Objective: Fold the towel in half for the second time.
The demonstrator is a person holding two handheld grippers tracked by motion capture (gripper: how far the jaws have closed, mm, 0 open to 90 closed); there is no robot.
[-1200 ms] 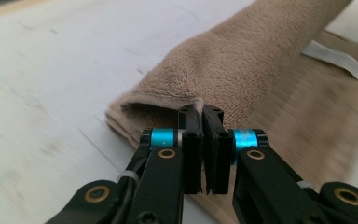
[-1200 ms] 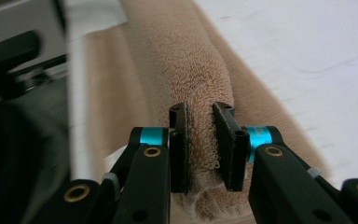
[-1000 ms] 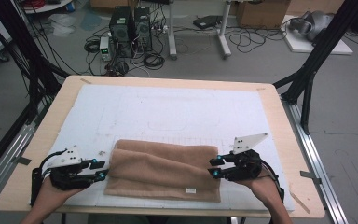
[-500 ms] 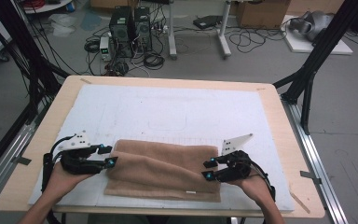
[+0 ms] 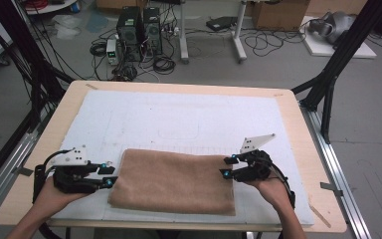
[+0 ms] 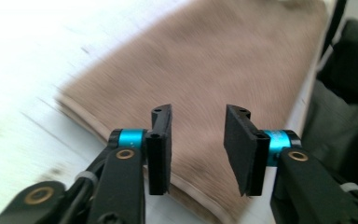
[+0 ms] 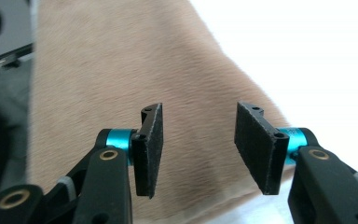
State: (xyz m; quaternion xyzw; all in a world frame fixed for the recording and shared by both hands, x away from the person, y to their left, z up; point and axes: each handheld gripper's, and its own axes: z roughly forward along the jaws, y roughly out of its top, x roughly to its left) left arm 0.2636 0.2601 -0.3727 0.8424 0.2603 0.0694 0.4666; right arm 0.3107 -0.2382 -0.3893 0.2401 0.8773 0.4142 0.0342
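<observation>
L gripper has just been closing, R gripper opening; both jaw pairs stand apart w/ nothing between. Towel lies folded flat at the table's 6 o'clock edge, prob. released after a fold. Towel sits btw them: 3 o'clock of L, 9 o'clock of R.

From above our side we look forward and down across the table; both gripper views sit close, facing the brown towel at six o'clock.
</observation>
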